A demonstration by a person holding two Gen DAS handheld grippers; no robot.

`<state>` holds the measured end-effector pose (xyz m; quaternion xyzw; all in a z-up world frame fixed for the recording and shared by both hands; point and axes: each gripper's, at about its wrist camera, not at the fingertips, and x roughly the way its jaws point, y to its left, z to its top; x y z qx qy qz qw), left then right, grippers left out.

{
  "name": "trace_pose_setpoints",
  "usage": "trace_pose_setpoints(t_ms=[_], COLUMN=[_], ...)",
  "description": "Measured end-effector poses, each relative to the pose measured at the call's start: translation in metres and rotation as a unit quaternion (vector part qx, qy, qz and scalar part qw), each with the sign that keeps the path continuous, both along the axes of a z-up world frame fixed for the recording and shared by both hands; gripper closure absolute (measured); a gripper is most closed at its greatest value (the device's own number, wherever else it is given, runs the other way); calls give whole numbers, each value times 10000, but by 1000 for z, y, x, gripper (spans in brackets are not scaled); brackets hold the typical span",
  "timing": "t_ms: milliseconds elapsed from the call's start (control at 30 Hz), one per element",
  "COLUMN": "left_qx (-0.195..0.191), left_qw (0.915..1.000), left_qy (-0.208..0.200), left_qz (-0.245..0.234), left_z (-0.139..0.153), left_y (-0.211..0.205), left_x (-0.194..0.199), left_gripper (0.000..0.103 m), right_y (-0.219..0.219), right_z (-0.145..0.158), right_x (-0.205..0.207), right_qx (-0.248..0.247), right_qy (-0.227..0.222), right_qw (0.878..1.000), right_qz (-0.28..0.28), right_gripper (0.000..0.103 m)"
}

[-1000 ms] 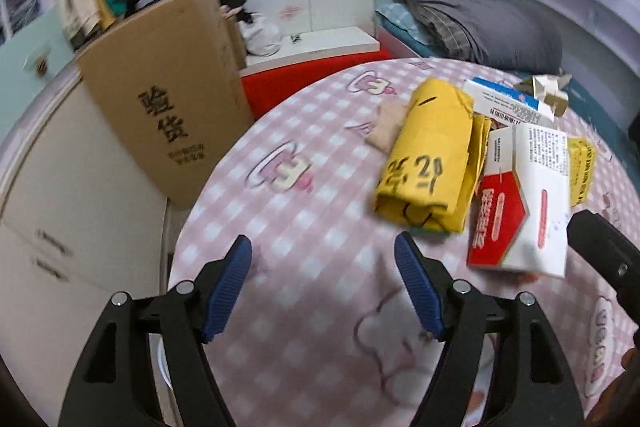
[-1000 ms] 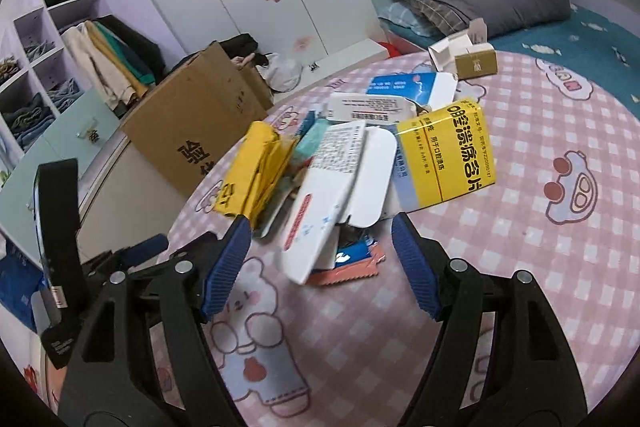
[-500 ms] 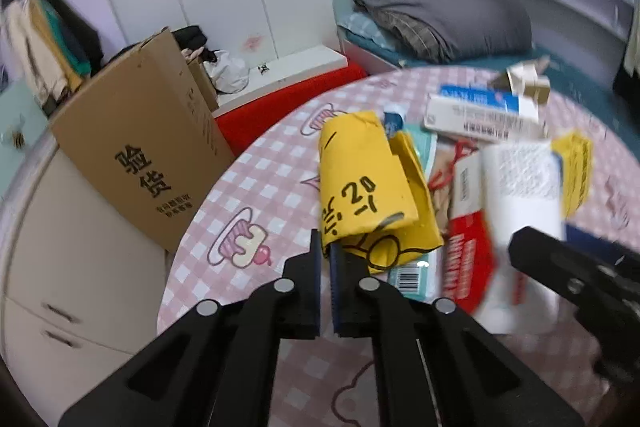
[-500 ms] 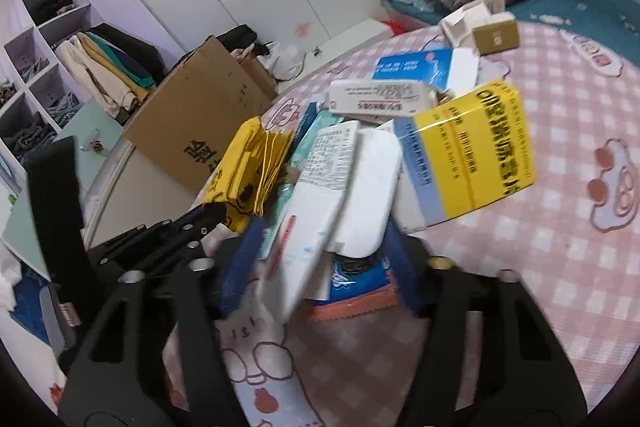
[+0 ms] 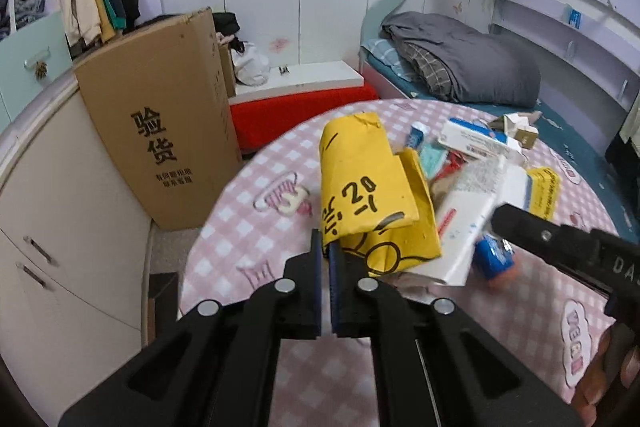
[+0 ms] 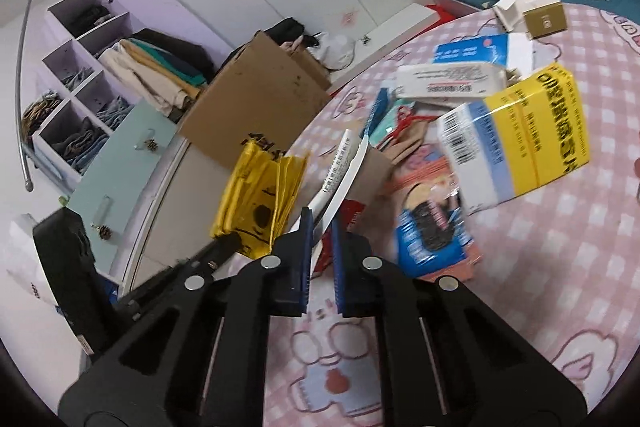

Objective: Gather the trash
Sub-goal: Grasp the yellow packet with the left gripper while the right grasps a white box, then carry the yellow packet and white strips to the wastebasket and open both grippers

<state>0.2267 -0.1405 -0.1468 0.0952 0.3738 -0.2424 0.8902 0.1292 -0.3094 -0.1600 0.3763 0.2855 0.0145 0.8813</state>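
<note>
A pile of trash lies on the round table with a pink checked cloth [image 5: 240,227]. My left gripper [image 5: 325,239] is shut on the lower corner of a yellow paper bag [image 5: 360,179] marked with black writing, which is raised off the cloth. In the right wrist view that yellow bag [image 6: 256,199] hangs from the left gripper [image 6: 224,247]. My right gripper [image 6: 322,223] has its jaws closing on the edge of a flattened white and red box [image 6: 344,167], tilted upward. The same white box [image 5: 468,223] shows beside the bag.
A tall brown cardboard box [image 5: 168,131] stands on the floor left of the table. A yellow and blue carton [image 6: 532,143], a blue packet [image 6: 432,239], a long white box [image 6: 448,83] and a small gold box [image 6: 544,19] lie on the cloth. A bed with a grey blanket [image 5: 460,63] is behind.
Both grippers went from wide open to shut. The left took hold of the yellow bag and raised it; the right closed on the white box and tipped it up.
</note>
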Motion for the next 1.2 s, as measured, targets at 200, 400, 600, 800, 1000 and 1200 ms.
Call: trace_pose_setpoints(t_ms=[200,400,600,800,1000,1200], left_qx=[-14,-149,-234,-497,-755,-799], left_qw=[10000,9998,9994,9983,9964,9957], left_qy=[39,100,177,287,368,332], left_qz=[-38,-118,-162,-96,137,319], left_z=[-4,-1,-6,-4,-1,1], left_y=[4,9,9,24,49,72], left_x=[-11,-12,-11,-6,-4,-12], left_gripper=[100,100,100,100,100,100], right_y=[7,4,13,12,20,30], right_z=[-5,-8,-14,-16,-13,-9], right_x=[12,18,28,29,28,25], right_qx=[97,519,501,724,674,527], right_qy=[180,199,233,140,158,201], right_qw=[9998,9983,9985,9972,9975,9984], right_qz=[-68,-155,-35,82,112,85], right_gripper=[90,50,70,79,79,90])
